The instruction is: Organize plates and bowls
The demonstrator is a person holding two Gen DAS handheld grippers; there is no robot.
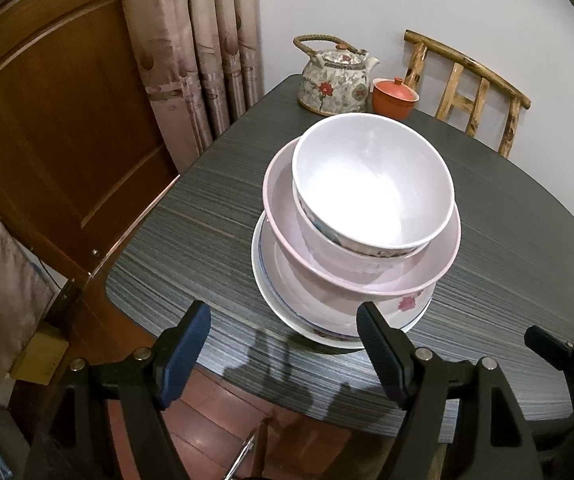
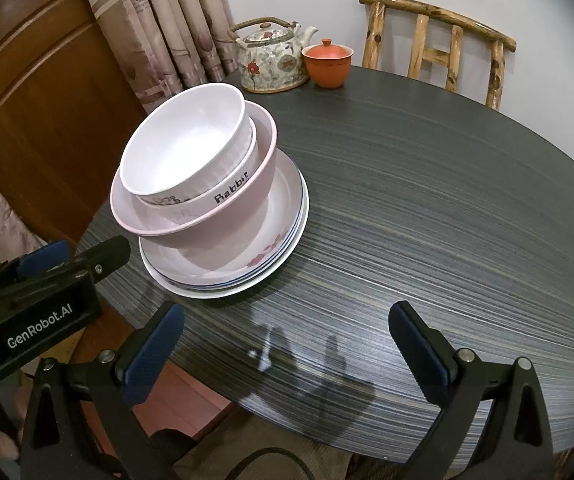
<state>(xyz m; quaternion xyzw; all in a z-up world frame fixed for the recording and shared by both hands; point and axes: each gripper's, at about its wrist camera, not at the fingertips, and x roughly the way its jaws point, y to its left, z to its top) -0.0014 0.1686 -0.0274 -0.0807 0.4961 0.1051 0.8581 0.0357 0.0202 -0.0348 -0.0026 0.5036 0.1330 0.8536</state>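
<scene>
A stack of dishes stands near the table's front left edge. A white bowl (image 1: 375, 184) (image 2: 183, 144) is on top, nested in a bowl lettered "Rabbit" (image 2: 231, 192). Both sit tilted in a wide pink bowl (image 1: 283, 204) (image 2: 223, 236), which rests on flowered plates (image 1: 271, 276) (image 2: 275, 252). My left gripper (image 1: 283, 320) (image 2: 83, 256) hangs open just in front of the stack, not touching it. My right gripper (image 2: 287, 320) is open over bare table to the right of the stack, with nothing between its pads. One of its fingers (image 1: 543, 340) shows in the left wrist view.
On the dark wood-grain table (image 1: 191, 240) (image 2: 447, 220), a flowered teapot (image 1: 335, 80) (image 2: 273, 60) and an orange lidded cup (image 1: 393, 98) (image 2: 327, 62) stand at the far edge. A wooden chair (image 1: 467, 88) (image 2: 435, 40) is behind them. A curtain and a wooden door are at the left.
</scene>
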